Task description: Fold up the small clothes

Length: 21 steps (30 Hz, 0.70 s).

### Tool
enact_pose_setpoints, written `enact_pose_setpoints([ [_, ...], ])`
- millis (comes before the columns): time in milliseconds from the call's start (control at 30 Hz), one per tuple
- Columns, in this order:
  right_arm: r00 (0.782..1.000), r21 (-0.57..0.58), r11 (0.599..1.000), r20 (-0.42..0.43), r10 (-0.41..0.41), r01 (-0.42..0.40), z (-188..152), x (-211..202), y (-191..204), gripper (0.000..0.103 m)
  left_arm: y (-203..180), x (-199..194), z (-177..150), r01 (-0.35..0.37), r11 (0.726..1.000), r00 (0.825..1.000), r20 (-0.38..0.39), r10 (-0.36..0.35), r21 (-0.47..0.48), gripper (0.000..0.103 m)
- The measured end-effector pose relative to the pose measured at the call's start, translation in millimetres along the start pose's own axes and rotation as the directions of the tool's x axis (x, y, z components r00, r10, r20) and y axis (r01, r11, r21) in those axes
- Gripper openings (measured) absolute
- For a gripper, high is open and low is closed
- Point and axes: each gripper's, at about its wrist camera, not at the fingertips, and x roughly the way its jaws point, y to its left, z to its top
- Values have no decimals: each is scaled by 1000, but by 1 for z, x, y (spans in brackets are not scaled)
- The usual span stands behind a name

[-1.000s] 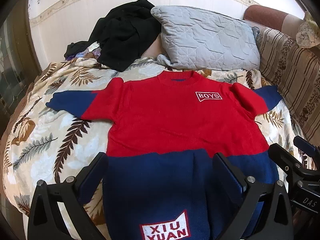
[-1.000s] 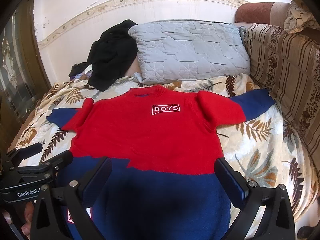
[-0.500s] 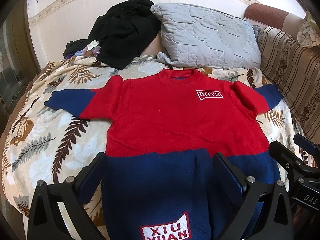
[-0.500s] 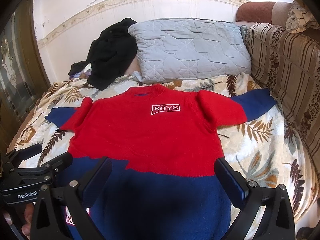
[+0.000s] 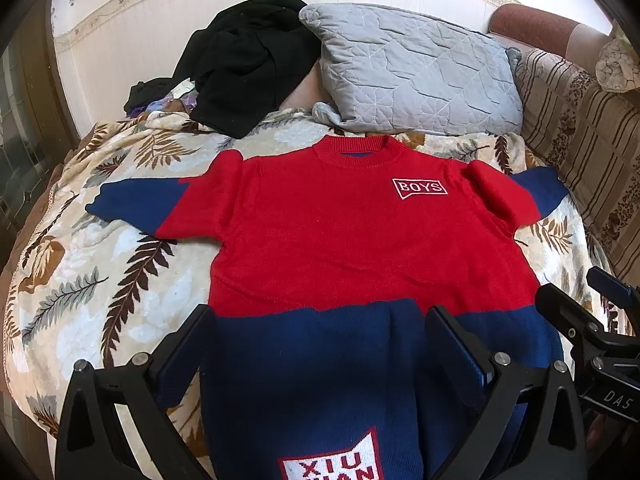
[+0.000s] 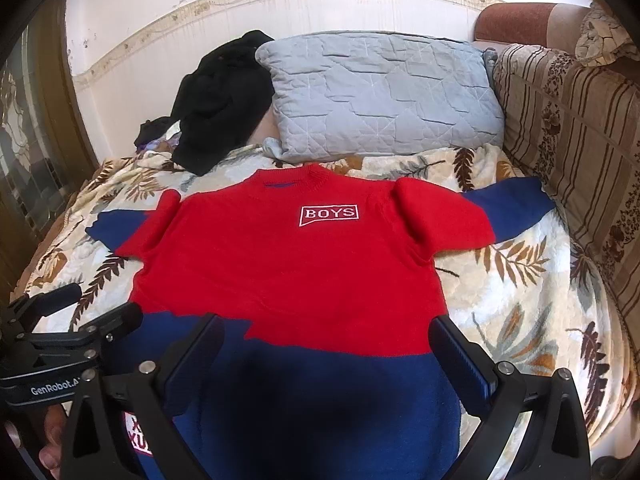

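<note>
Both the left gripper (image 5: 316,344) and the right gripper (image 6: 326,350) are held spread wide, grasping nothing. Between and beyond the fingers, the sweater (image 5: 352,240) is laid flat on the bed (image 5: 80,280), sleeves outstretched. No fold is made yet; all folding remains.

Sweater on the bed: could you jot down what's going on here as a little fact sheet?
garment: red and navy sweater, lying flat, front up, sleeves spread
surface: leaf-print bedspread
behind it: grey pillow, black clothes pile
left gripper: open, above the navy hem
right gripper: open, above the hem
folding: not begun
</note>
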Motion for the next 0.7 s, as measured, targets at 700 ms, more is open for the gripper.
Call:
enact_pose_setpoints([
  [700,1000,16,1000,-19,-4,4,-2,12,-10,103,-5,15,1,-1,1000,1000,-27,1,3,103],
])
